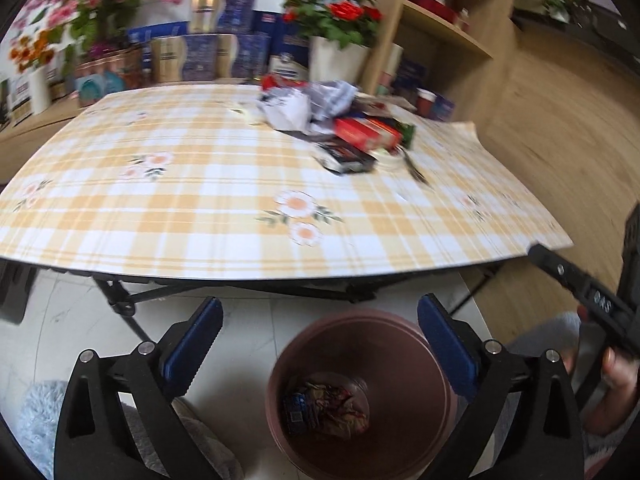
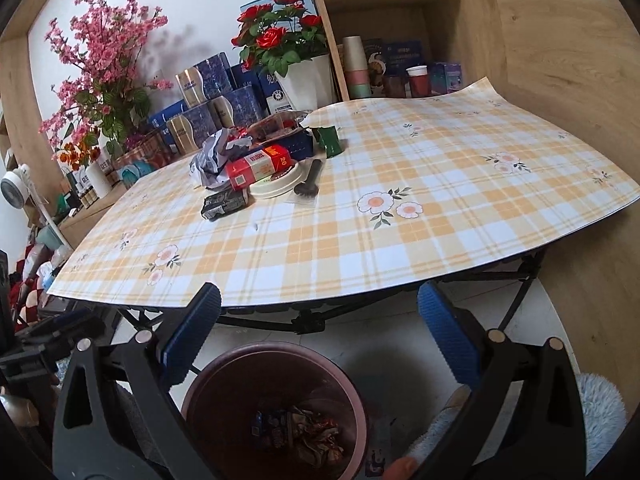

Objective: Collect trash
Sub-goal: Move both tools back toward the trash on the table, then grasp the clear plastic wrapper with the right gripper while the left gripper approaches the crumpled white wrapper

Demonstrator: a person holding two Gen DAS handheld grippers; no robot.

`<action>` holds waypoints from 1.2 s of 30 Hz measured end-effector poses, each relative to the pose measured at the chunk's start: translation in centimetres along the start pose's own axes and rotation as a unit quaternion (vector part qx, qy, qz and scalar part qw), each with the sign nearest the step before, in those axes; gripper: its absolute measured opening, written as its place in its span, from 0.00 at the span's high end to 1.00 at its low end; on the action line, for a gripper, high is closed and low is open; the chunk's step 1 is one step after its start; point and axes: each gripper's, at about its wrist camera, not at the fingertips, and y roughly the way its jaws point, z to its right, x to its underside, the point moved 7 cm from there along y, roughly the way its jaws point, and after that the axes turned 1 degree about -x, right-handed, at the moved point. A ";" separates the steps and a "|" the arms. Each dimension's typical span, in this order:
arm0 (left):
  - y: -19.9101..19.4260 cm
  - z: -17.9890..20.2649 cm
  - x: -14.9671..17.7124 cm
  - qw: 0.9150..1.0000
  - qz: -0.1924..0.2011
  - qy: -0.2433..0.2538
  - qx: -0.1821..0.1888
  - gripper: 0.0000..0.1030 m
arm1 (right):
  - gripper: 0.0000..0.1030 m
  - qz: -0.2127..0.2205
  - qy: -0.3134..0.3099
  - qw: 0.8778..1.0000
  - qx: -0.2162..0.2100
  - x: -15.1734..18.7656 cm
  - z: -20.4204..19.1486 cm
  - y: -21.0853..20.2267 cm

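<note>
**Operator:** Left wrist view first: what state are your tools in, and where is the trash?

**Technician:** Your left gripper (image 1: pixel 320 344) hangs above the brown waste bin (image 1: pixel 436 364) with its jaws spread wide and nothing between the pads. Your right gripper (image 2: pixel 318 342) is likewise released and empty, also over the bin. Neither tool is carrying anything.

**Operator:** What is already done?

**Technician:** Crumpled wrappers (image 2: pixel 298 434) lie at the bottom of the bin, so judge the task as partly complete. The bin stands on the floor just in front of the table (image 2: pixel 440 216), below its near edge.

**Operator:** What is left?

**Technician:** One heap remains on the table, toward the far side from the bin. Beyond the bin you have a black packet (image 2: pixel 224 204) nearest, then a red carton (image 2: pixel 260 168) resting against a round cream lid (image 2: pixel 280 184), crumpled paper (image 2: pixel 216 160) behind the carton, a green packet (image 2: pixel 330 140) farther back, and a dark utensil (image 2: pixel 310 180) beside the lid. The rest of the checked tablecloth, on the bin side of the heap, carries no trash.

**Operator:** Estimate of progress?

**Technician:** Several items remain; treat the job as well short of finished. Your next pick probably starts with the black packet, the item closest to the bin.
</note>
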 end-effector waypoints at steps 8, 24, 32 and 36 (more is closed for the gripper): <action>-0.3 -1.4 -0.3 0.999 0.009 -0.027 -0.019 0.07 | 0.05 -0.005 0.001 1.000 0.009 0.1 0.3 0.2; -3.5 -3.2 -3.8 0.993 0.091 -0.032 -0.073 0.07 | 0.05 -0.084 -0.028 0.996 0.020 -4.7 1.6 4.3; -2.4 -5.1 -7.9 0.992 0.093 -0.038 -0.076 0.06 | 0.21 -0.135 -0.169 0.976 0.009 -9.5 -1.8 12.9; -1.9 -6.5 -9.7 0.989 0.097 -0.039 -0.108 0.06 | 0.25 -0.130 -0.146 0.980 0.025 -11.8 -1.3 16.3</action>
